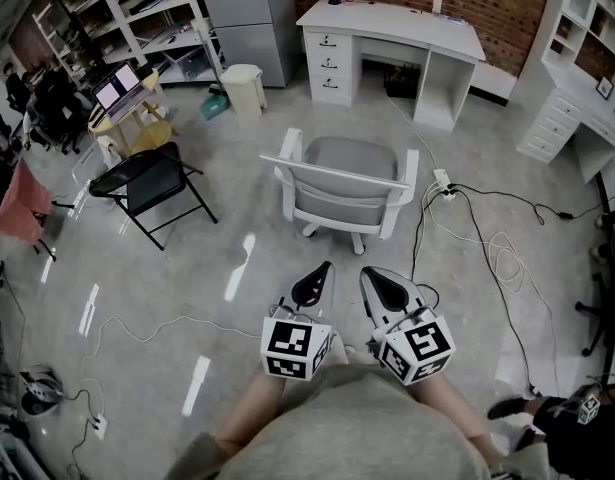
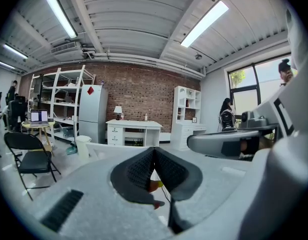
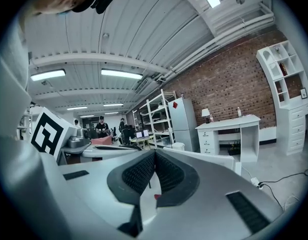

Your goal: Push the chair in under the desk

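A white chair with grey cushions [image 1: 342,190] stands on the floor, its back towards me, some way out from the white desk [image 1: 397,18] against the brick wall. The desk's knee space [image 1: 392,80] faces the chair. My left gripper [image 1: 324,266] and right gripper [image 1: 367,272] are held side by side just short of the chair's back, both shut with nothing between the jaws. In the left gripper view the desk [image 2: 133,125] shows past the shut left gripper [image 2: 154,150]. In the right gripper view the shut right gripper [image 3: 155,152] has the chair's top edge [image 3: 204,157] beyond it.
A black folding chair [image 1: 152,183] stands at the left. Cables and a power strip [image 1: 442,183] lie on the floor right of the white chair. A bin [image 1: 244,88] stands left of the desk, shelving [image 1: 117,18] at the back left, a white cabinet [image 1: 577,78] at the right.
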`<state>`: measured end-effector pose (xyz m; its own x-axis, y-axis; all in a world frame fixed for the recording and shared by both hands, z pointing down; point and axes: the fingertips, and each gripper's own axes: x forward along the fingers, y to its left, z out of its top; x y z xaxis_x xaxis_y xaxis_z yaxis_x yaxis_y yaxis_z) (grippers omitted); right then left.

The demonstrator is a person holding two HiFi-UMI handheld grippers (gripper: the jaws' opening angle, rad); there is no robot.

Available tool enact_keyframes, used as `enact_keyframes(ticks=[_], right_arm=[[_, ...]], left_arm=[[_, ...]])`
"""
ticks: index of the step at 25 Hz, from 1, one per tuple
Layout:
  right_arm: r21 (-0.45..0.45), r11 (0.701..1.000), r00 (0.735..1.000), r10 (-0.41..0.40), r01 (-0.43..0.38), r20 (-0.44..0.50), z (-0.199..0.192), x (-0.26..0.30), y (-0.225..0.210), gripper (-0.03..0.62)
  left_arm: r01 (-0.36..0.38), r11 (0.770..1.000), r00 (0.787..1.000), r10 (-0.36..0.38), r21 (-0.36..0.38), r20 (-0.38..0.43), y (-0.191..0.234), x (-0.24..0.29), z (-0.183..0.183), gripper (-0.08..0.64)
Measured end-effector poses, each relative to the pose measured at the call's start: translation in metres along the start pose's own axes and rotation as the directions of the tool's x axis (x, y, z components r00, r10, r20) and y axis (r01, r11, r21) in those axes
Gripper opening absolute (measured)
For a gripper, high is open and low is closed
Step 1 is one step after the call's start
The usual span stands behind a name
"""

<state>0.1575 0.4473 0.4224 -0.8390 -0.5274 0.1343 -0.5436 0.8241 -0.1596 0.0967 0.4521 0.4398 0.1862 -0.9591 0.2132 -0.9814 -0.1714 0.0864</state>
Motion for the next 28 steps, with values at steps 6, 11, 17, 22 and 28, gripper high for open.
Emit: enact_keyframes(ticks=[6, 11, 17, 22, 28], right_arm=[[-0.014, 1.0, 1.0, 0.021, -0.021, 0.004, 0.006, 0.004, -0.002, 0.008], [-0.031, 0.999, 1.0, 0.023, -0.023, -0.003, 0.008, 0.017, -0.005, 0.008], [-0.034, 0.999, 1.0, 0.007, -0.007, -0.016, 0.009, 0.037, -0.019, 0.008], [-0.025, 1.0, 1.0, -0.016, 0.015, -0.024, 0.016, 0.06, -0.029, 0.008], [-0.029, 0.999, 0.999, -0.028, 0.027, -0.025, 0.019, 0.086, -0.042, 0.008]], left_arm=[[-0.022, 1.0, 1.0, 0.022, 0.006, 0.005, 0.005, 0.006, 0.004, 0.011], [-0.018, 1.0, 1.0, 0.018, -0.017, 0.011, 0.019, 0.016, 0.008, 0.011], [-0.012, 1.0, 1.0, 0.013, -0.015, 0.014, 0.037, 0.036, 0.012, 0.011], [0.004, 1.0, 1.0, -0.003, -0.011, 0.017, 0.054, 0.053, 0.023, 0.011], [0.022, 1.0, 1.0, -0.022, 0.001, 0.011, 0.072, 0.074, 0.027, 0.011]])
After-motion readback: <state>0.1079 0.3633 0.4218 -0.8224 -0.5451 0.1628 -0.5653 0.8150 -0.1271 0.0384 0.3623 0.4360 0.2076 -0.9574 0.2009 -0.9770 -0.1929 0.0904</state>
